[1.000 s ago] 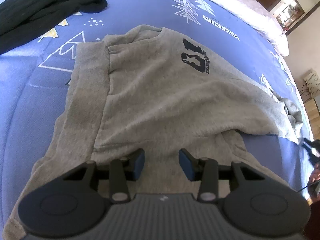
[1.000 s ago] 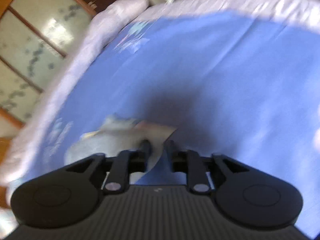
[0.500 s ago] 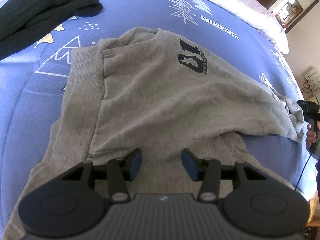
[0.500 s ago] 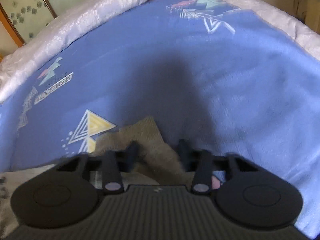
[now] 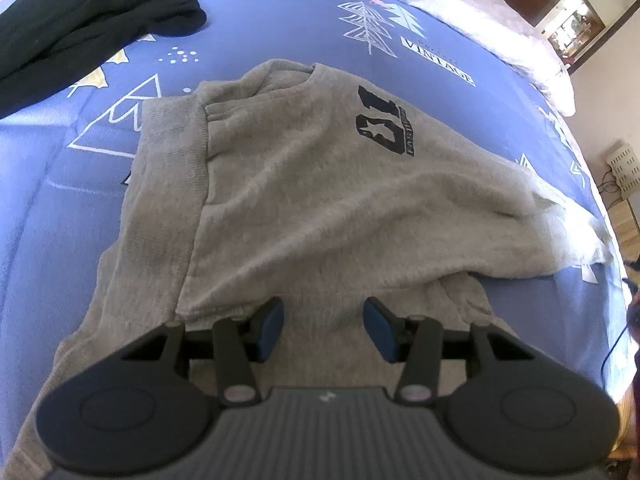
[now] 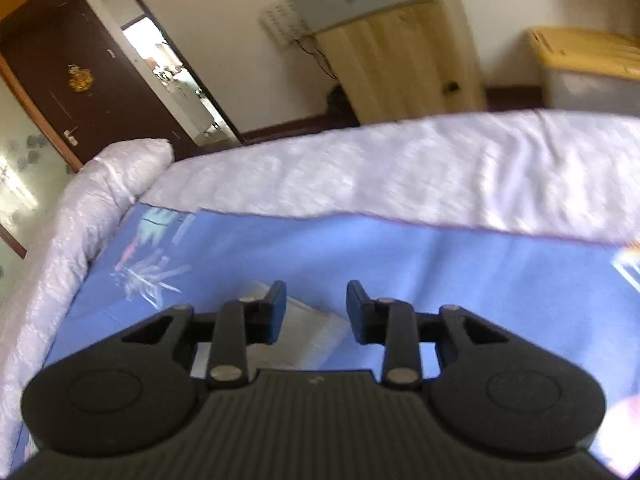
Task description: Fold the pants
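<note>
Grey pants (image 5: 320,200) with a black "01" print lie on the blue patterned bedspread (image 5: 280,12), one leg folded over the other, waistband at the left. My left gripper (image 5: 323,326) is open and empty, just above the near part of the pants. My right gripper (image 6: 316,308) is open and empty, raised over the bedspread (image 6: 440,264). A pale patch that may be the pants' leg end (image 6: 308,328) shows under its jaws; the view is blurred.
A black garment (image 5: 80,20) lies at the far left of the bed. A white quilted border (image 6: 400,172) edges the bedspread. Beyond the bed are a dark wooden door (image 6: 80,80), a wooden cabinet (image 6: 400,60) and a yellow-lidded bin (image 6: 584,68).
My right gripper has opened and let go of the pants' leg end, then lifted and swung away toward the bed's edge. My left gripper stayed open with little movement.
</note>
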The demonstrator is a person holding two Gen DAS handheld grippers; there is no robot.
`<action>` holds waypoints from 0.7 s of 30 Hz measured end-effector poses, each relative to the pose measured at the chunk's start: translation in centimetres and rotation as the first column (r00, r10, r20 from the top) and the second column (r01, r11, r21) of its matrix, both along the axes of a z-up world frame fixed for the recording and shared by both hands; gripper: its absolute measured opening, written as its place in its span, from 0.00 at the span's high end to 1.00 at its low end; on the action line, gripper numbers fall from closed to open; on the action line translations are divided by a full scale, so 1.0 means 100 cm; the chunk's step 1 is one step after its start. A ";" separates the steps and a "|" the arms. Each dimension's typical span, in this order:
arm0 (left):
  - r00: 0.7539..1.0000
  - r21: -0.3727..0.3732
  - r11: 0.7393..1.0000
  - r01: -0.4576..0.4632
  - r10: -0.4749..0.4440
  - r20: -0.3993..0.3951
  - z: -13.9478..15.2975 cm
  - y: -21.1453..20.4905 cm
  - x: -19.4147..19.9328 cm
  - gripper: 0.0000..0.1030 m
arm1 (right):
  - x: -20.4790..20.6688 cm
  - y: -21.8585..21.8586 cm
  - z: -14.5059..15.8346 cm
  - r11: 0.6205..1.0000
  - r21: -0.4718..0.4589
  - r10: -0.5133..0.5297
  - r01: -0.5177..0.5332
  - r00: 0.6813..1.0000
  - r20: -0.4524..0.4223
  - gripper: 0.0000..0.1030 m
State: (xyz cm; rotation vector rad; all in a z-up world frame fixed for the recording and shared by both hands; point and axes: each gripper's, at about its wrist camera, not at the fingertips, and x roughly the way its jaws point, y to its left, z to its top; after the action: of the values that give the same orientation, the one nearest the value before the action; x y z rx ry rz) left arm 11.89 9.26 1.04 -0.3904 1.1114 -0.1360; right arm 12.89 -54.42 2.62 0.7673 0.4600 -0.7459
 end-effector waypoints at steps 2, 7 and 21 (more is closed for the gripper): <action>1.000 -0.008 1.000 -0.011 0.011 0.018 0.008 0.007 -0.002 0.56 | -0.007 0.004 -0.009 0.999 0.032 0.027 -0.027 1.000 0.008 0.64; 0.983 0.005 0.990 -0.144 0.143 0.112 0.042 0.051 -0.003 0.51 | -0.016 0.024 -0.018 0.983 0.098 0.151 -0.154 0.988 0.043 0.64; 0.981 0.058 0.983 -0.175 0.169 0.090 -0.011 0.083 0.112 0.39 | 0.034 0.033 -0.032 0.943 0.209 0.247 -0.259 0.966 0.080 0.45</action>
State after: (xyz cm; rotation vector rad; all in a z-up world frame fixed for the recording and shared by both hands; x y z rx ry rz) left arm 23.05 17.56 -0.08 -0.4168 0.9910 0.0362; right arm 16.29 -51.12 -0.61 0.9109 0.5875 -0.4373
